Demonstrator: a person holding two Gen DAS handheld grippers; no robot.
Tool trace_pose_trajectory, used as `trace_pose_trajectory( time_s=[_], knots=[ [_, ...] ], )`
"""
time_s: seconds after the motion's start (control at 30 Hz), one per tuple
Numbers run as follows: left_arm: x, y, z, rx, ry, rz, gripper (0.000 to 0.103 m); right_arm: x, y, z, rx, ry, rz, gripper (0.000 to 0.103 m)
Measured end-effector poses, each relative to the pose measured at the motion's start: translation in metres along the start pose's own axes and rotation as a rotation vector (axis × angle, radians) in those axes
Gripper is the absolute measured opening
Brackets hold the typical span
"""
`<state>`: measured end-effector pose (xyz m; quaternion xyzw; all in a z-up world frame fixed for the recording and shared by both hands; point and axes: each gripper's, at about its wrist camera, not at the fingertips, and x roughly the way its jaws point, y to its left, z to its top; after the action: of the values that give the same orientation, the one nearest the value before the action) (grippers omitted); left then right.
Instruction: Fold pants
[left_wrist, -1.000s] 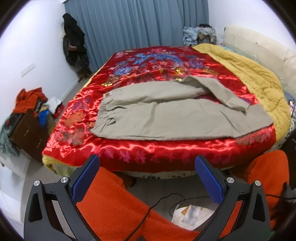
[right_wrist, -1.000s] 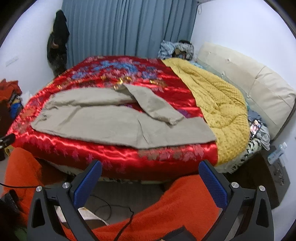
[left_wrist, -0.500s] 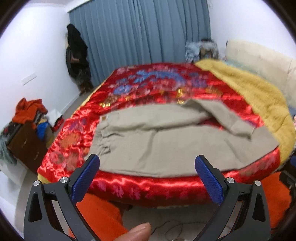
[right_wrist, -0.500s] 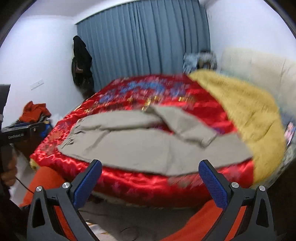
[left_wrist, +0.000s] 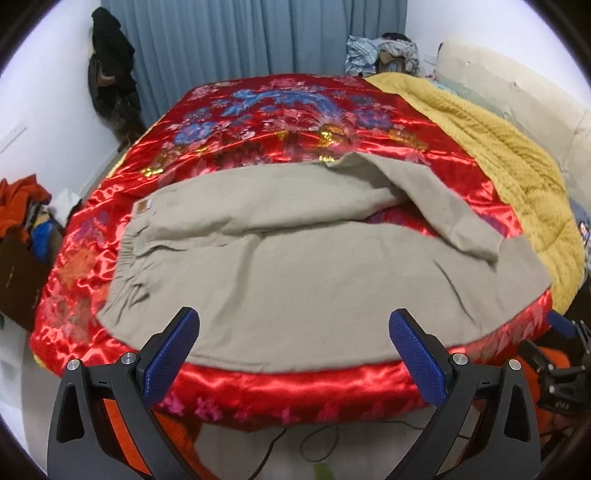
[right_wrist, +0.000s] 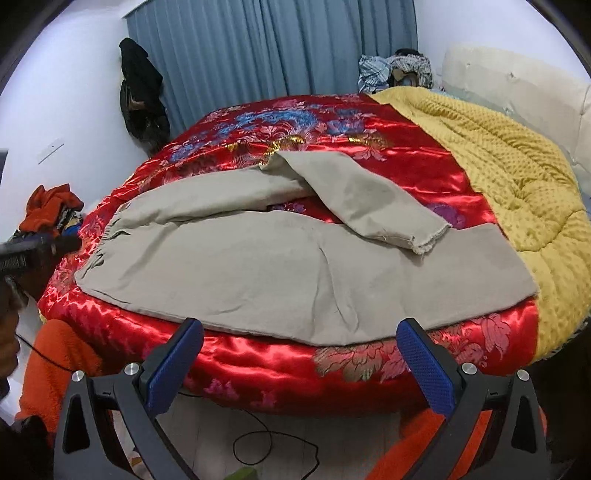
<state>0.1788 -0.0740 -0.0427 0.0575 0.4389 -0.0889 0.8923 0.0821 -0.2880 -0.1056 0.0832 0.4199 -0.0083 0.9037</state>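
Beige pants (left_wrist: 295, 266) lie spread across the near part of a bed with a red satin cover (left_wrist: 288, 110), waistband to the left, legs to the right. The far leg is folded back over the near one, its hem at the right (right_wrist: 424, 240). My left gripper (left_wrist: 293, 343) is open and empty, at the bed's near edge just short of the pants. My right gripper (right_wrist: 299, 354) is open and empty, also at the near edge, in front of the pants (right_wrist: 295, 266). The left gripper shows at the left of the right wrist view (right_wrist: 33, 247).
A yellow quilt (right_wrist: 509, 177) covers the bed's right side, with a cream headboard (right_wrist: 517, 92) behind. Blue curtains (left_wrist: 240, 44) hang at the back. Clothes pile on a brown cabinet (left_wrist: 18, 229) at left. A cable (right_wrist: 258, 446) lies on the floor below.
Both grippers have moved up and forward toward the bed; the pants now fill more of both views. The pants have not moved. Both grippers stay open.
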Motion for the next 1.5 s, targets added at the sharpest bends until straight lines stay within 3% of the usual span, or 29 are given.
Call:
trace_pose_trajectory(
  time_s=[0.17, 0.27, 0.37, 0.47, 0.63, 0.7, 0.73, 0.77, 0.87, 0.93, 0.97, 1.03, 1.13, 1.17, 1.23, 1.3, 1.37, 1.43, 1.5],
  knots=[
    [0.021, 0.003, -0.009, -0.012, 0.061, -0.001, 0.102, 0.031, -0.054, 0.020, -0.094, -0.023, -0.129, 0.102],
    [0.033, 0.008, -0.017, -0.030, 0.105, 0.016, 0.102, 0.060, -0.092, 0.032, -0.185, 0.024, -0.171, 0.094],
    [0.042, 0.011, -0.023, -0.053, 0.132, 0.022, 0.102, 0.093, -0.116, 0.041, -0.253, 0.109, -0.096, 0.079],
    [0.052, 0.015, -0.025, -0.065, 0.158, 0.034, 0.102, 0.117, -0.123, 0.047, -0.303, 0.148, -0.060, 0.072],
    [0.064, 0.014, -0.025, -0.067, 0.183, 0.043, 0.102, 0.163, -0.116, 0.057, -0.476, 0.174, -0.096, 0.059],
    [0.068, 0.016, -0.025, -0.062, 0.189, 0.048, 0.102, 0.177, -0.116, 0.068, -0.511, 0.177, -0.106, 0.038],
    [0.070, 0.016, -0.025, -0.059, 0.193, 0.050, 0.102, 0.180, -0.116, 0.075, -0.526, 0.177, -0.115, 0.011],
    [0.071, 0.016, -0.026, -0.056, 0.195, 0.052, 0.102, 0.179, -0.114, 0.084, -0.549, 0.165, -0.155, 0.003],
    [0.077, 0.016, -0.027, -0.051, 0.195, 0.066, 0.102, 0.151, -0.098, 0.110, -0.572, 0.099, -0.144, 0.003],
    [0.086, 0.016, -0.026, -0.050, 0.211, 0.071, 0.102, 0.136, -0.090, 0.133, -0.575, 0.107, -0.089, 0.003],
    [0.089, 0.016, -0.026, -0.053, 0.217, 0.070, 0.102, 0.134, -0.090, 0.153, -0.596, 0.100, -0.108, 0.003],
    [0.094, 0.015, -0.022, -0.059, 0.226, 0.065, 0.102, 0.142, -0.109, 0.205, -0.590, 0.064, -0.191, 0.003],
    [0.090, 0.016, -0.015, -0.061, 0.200, 0.066, 0.102, 0.172, -0.186, 0.308, -0.412, 0.013, -0.483, 0.005],
    [0.087, 0.018, -0.013, -0.060, 0.187, 0.071, 0.102, 0.182, -0.217, 0.335, -0.308, 0.039, -0.563, 0.027],
    [0.085, 0.025, -0.012, -0.067, 0.168, 0.086, 0.102, 0.191, -0.264, 0.361, -0.119, 0.086, -0.722, 0.053],
    [0.092, 0.036, -0.013, -0.088, 0.175, 0.099, 0.102, 0.189, -0.267, 0.362, -0.056, 0.048, -0.700, 0.053],
    [0.106, 0.051, -0.011, -0.115, 0.192, 0.106, 0.102, 0.195, -0.247, 0.343, -0.055, 0.027, -0.585, 0.056],
    [0.120, 0.071, 0.003, -0.146, 0.171, 0.117, 0.102, 0.214, -0.212, 0.316, -0.107, 0.078, -0.427, 0.056],
    [0.131, 0.093, 0.026, -0.185, 0.077, 0.135, 0.102, 0.237, -0.167, 0.286, -0.130, 0.142, -0.223, 0.055]
  ],
)
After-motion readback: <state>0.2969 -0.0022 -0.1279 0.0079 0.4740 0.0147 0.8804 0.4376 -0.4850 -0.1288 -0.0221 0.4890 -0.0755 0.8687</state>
